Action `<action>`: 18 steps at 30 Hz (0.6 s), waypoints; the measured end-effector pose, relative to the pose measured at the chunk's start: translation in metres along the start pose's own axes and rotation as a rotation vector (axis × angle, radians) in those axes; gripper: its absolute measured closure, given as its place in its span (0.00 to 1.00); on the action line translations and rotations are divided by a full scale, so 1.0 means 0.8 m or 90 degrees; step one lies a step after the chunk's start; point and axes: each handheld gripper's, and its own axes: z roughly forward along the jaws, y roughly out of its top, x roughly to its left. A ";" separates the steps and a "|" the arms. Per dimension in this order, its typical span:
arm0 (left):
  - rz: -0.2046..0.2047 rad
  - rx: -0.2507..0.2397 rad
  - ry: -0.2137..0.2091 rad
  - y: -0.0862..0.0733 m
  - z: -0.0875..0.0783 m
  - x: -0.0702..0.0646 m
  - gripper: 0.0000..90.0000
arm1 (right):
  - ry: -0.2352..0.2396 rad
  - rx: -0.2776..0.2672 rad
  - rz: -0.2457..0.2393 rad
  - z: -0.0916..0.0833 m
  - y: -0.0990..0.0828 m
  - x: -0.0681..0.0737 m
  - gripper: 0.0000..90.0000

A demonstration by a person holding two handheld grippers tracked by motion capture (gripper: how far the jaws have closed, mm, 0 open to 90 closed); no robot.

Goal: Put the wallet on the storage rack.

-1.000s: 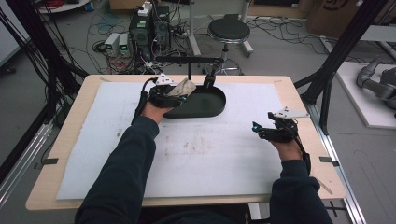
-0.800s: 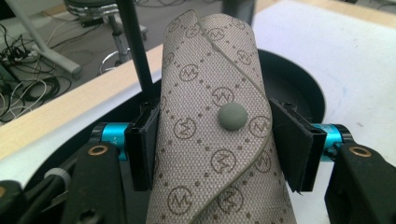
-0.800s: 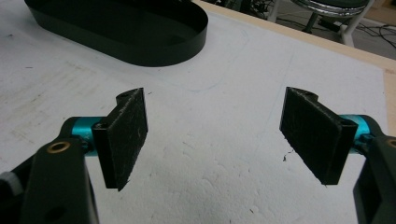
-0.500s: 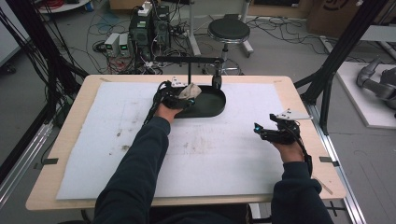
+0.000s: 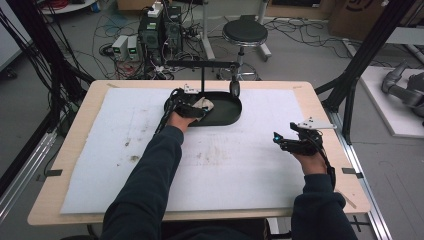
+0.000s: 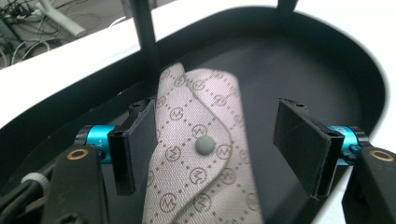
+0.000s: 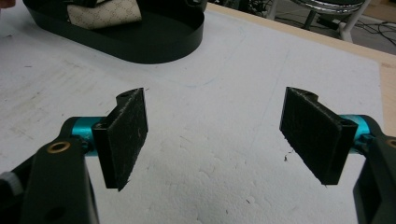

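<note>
A beige patterned wallet (image 6: 201,154) with a round snap lies flat in a black oval tray (image 6: 327,60). My left gripper (image 6: 222,140) is open, with one pad on each side of the wallet. The left pad is close to the wallet's edge and the right pad is well clear. In the high view the left gripper (image 5: 189,108) reaches into the tray (image 5: 227,117) at its left end, over the wallet (image 5: 204,104). My right gripper (image 7: 215,135) hangs open and empty above the white foam mat (image 7: 210,186), at the table's right (image 5: 282,141).
A black post with a horizontal bar (image 5: 202,65) rises from the tray's far side, and a small dark piece hangs at its right end (image 5: 234,89). The white foam mat (image 5: 225,165) covers most of the wooden table (image 5: 320,102). A stool (image 5: 245,32) and cables are beyond the table.
My left gripper has shifted a little right, further into the tray, with the wallet. The right gripper has barely moved.
</note>
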 end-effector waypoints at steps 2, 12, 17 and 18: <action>-0.014 -0.014 -0.009 -0.001 -0.011 -0.004 0.31 | -0.001 -0.001 -0.002 0.000 0.000 0.000 0.27; -0.039 -0.132 -0.044 -0.017 -0.097 -0.017 0.27 | 0.005 0.005 -0.011 0.000 -0.003 0.003 0.27; -0.036 -0.172 -0.038 -0.033 -0.140 -0.009 0.26 | 0.016 0.003 -0.021 0.000 -0.004 0.002 0.26; -0.038 -0.179 -0.037 -0.036 -0.145 -0.008 0.26 | 0.018 0.002 -0.023 0.000 -0.005 0.002 0.26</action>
